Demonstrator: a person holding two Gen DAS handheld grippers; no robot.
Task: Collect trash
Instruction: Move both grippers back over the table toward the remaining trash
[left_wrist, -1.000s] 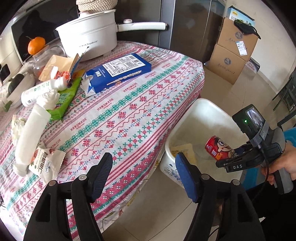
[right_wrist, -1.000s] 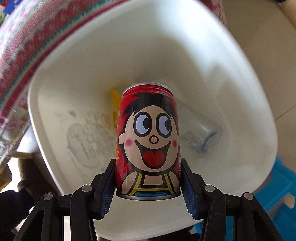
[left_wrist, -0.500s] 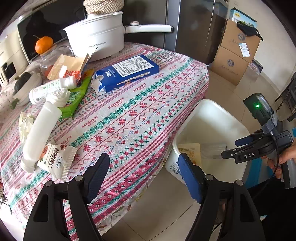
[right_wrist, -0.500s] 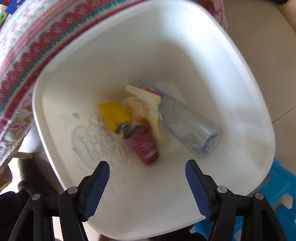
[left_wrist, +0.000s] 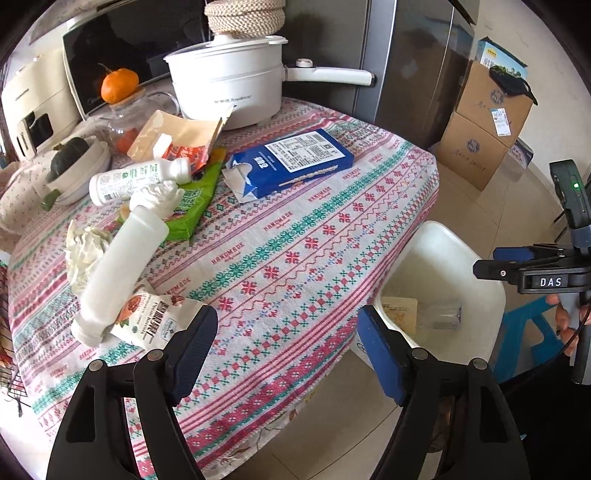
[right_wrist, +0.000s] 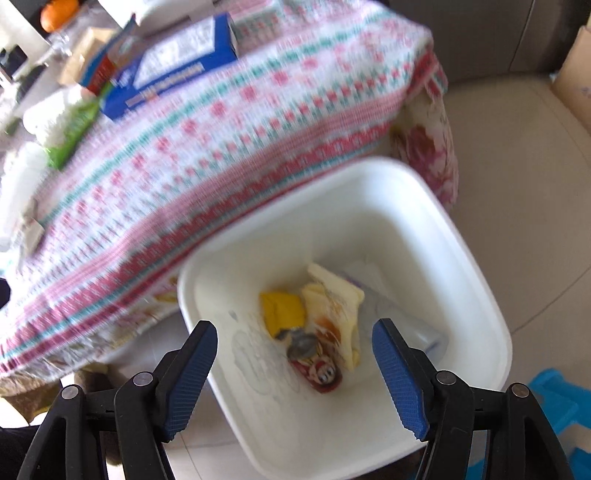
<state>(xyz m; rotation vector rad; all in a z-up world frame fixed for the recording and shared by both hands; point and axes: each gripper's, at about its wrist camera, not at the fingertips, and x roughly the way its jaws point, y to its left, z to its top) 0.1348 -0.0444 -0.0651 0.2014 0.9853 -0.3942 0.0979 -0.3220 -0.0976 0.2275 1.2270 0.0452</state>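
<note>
**Red can lies in the white bin; both tongs gape empty**

The right tongs (right_wrist: 293, 373) hang above the white trash bin (right_wrist: 476, 280), which stands on the tiled floor just beside the draped edge of the tabletop (left_wrist: 295, 236). Their blue pads have just been spreading apart and nothing sits between them. Down at the bottom of the bin lies the red cartoon can (right_wrist: 319, 367), on its side, touching a yellow wrapper (right_wrist: 282, 308) and a cream-coloured packet (right_wrist: 332, 299); a clear plastic bottle (right_wrist: 424, 332) lies beside them, partly hidden by the right pad. This view is blurred, so finer detail of the trash cannot be told.

The left tongs (left_wrist: 284, 350) are released too, their pads having just eased a little wider, with only the patterned cloth and the bin's near corner showing between them. They hover over the near edge of the tabletop. Trash on the cloth: a blue carton (left_wrist: 291, 162) near the middle, a long white bottle (left_wrist: 118, 266) lying on a snack packet (left_wrist: 155, 321), crumpled tissue (left_wrist: 85, 251), a green wrapper (left_wrist: 192, 199), a small labelled bottle (left_wrist: 136, 181) and a torn brown bag (left_wrist: 177, 133). Behind them stands a white pot (left_wrist: 229, 81), with an orange (left_wrist: 119, 85) to its left.

From the left view the right tongs appear at the right edge, held in a hand (left_wrist: 565, 321) over the bin.
</note>
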